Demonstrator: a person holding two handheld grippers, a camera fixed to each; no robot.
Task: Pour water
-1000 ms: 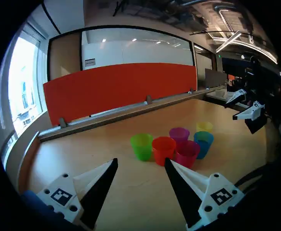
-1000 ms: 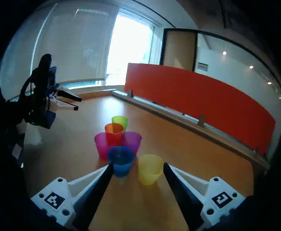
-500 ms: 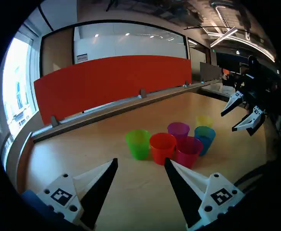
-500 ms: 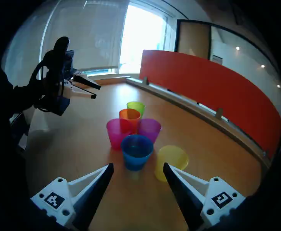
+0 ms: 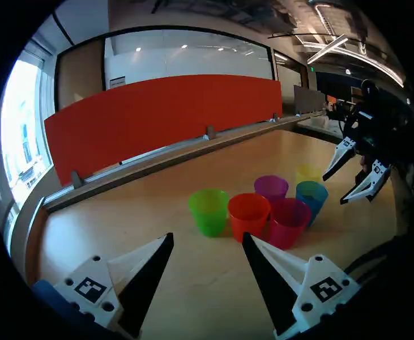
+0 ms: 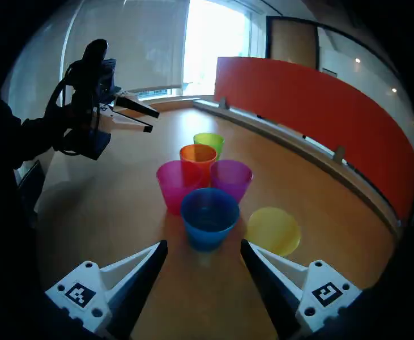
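Note:
Several plastic cups stand bunched on the wooden table (image 5: 150, 215): green cup (image 5: 208, 211), orange cup (image 5: 248, 216), pink cup (image 5: 288, 222), purple cup (image 5: 271, 188), blue cup (image 5: 312, 198) and yellow cup (image 5: 308, 172). My left gripper (image 5: 205, 258) is open, just short of the green and orange cups. My right gripper (image 6: 202, 263) is open right behind the blue cup (image 6: 209, 218), with the yellow cup (image 6: 273, 230) to its right, then the pink cup (image 6: 176, 185), purple cup (image 6: 231, 179), orange cup (image 6: 197, 160) and green cup (image 6: 209, 143). The right gripper (image 5: 355, 175) also hangs at the far right, held in a hand.
An orange partition (image 5: 161, 116) with a metal rail runs along the table's far edge. Bright windows (image 6: 215, 45) lie beyond. A dark sleeve holds the left gripper (image 6: 128, 111) above the table at the left of the right gripper view.
My right gripper has come closer to the blue cup and looks down on it more steeply. In the left gripper view the cups have shifted slightly right, and the other gripper has moved nearer them.

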